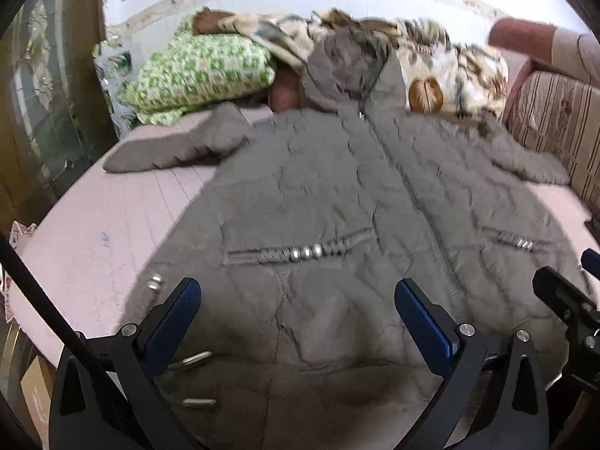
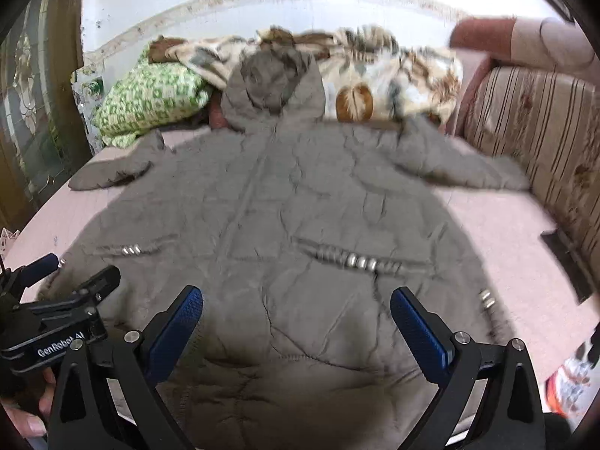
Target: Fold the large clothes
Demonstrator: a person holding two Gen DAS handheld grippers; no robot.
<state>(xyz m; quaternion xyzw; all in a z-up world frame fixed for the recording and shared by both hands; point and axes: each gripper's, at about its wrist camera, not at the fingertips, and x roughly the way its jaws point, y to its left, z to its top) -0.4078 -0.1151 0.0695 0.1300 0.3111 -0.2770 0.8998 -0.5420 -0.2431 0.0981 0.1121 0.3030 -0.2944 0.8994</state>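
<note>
Left tongs [image 1: 298,292]: spread wide at the bottom of the left wrist view, blue pads far apart, nothing between them; they hang over the coat's hem, and I cannot tell if they touch it.
Right tongs [image 2: 296,302]: just as wide at the bottom of the right wrist view, empty, over the hem further right; the other tongs show at that frame's lower left edge, with fingers [image 2: 22,418] of a hand under them.
Coat [image 1: 337,206]: large grey quilted one, laid flat and front up, filling the middle of both frames; zip running up the centre, both sleeves spread out to the sides.
Hood [image 1: 345,63]: at upper centre, lying up against the blanket.
Pockets: one each side of the zip, both with silver beads [image 1: 307,252].
Bed [image 1: 93,255]: pink cover, bare at lower left and at the right.
Pillow [image 1: 198,71]: green and white, upper left.
Blanket [image 1: 457,75]: cream and brown, bunched along the top.
Sofa [image 1: 555,120]: striped, right edge.
</note>
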